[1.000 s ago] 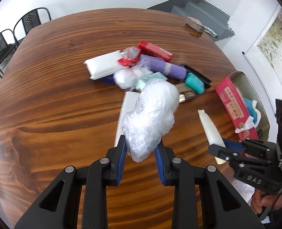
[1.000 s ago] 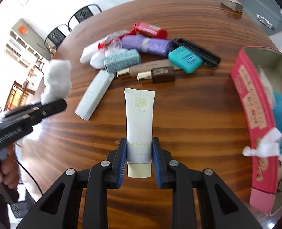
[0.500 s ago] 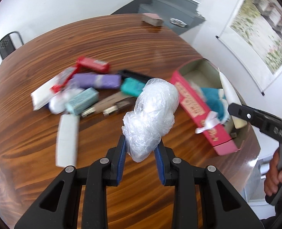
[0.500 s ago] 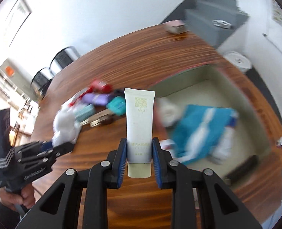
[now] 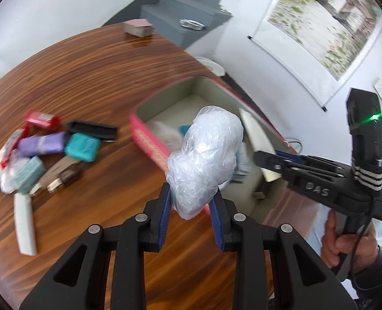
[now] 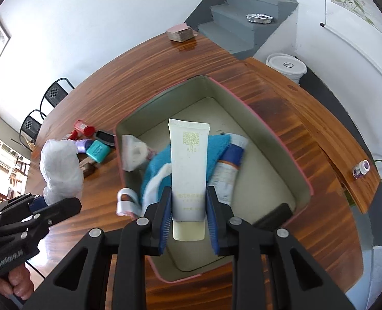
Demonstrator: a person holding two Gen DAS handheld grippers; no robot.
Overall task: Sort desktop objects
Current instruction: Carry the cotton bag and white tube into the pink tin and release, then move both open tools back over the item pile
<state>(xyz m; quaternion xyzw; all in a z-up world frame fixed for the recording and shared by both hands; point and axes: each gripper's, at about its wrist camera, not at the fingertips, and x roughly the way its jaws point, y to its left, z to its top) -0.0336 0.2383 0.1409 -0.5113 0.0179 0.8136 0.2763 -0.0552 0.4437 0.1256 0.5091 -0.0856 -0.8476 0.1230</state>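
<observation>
Tongs pinch tight: your left gripper squeezes the plastic bundle, your right gripper the white tube, both above the pink box, ready to drop in.

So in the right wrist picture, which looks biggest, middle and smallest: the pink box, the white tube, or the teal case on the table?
1. Pink box: largest, it fills the middle of the view.
2. White tube: next, though it sits close to the camera in the right gripper, so it looks bigger than it is.
3. Teal case: smallest, and farther away.
</observation>
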